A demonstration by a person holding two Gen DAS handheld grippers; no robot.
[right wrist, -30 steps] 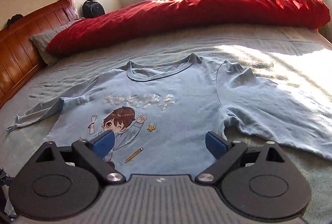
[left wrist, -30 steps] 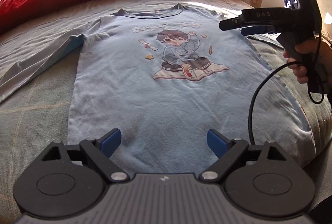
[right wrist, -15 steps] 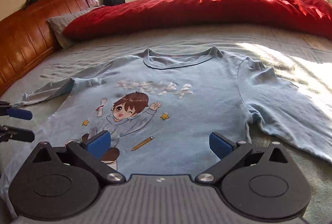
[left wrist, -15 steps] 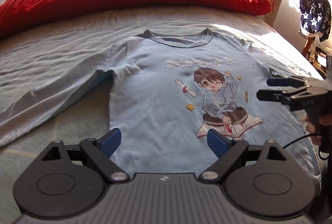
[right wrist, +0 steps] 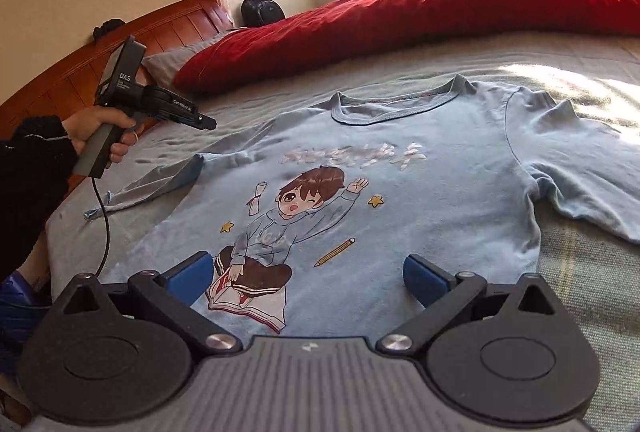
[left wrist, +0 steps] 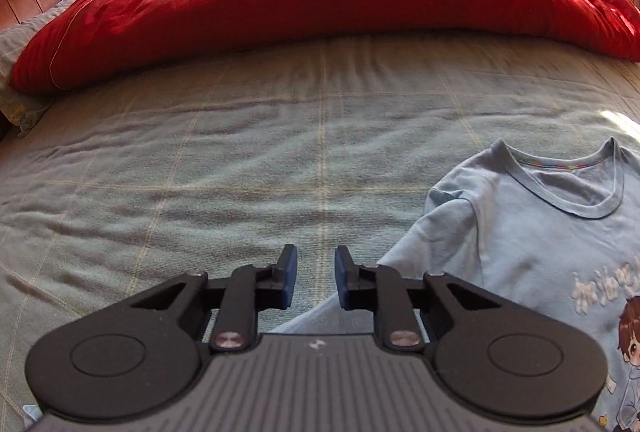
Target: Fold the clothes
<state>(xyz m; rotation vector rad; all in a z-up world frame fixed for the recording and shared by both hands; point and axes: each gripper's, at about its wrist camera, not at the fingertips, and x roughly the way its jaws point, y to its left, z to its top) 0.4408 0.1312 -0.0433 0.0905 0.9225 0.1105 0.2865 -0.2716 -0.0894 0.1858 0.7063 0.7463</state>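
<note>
Blue T-shirt (right wrist: 400, 192) lies flat, print up, on the bed (left wrist: 240, 172). Left gripper (left wrist: 316, 284) has swung left over its long sleeve (left wrist: 320, 312); its jaws have just narrowed, a gap remaining, nothing pinched. Right gripper (right wrist: 308, 276) hovers above the hem, jaws wide.

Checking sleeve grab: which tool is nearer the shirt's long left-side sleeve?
Left. The left tool hovers just above that sleeve, nothing between its narrowed fingers. The right tool sits open over the shirt's hem.

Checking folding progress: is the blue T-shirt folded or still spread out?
Spread out: the blue T-shirt lies flat, print up, both sleeves extended on the bed.
</note>
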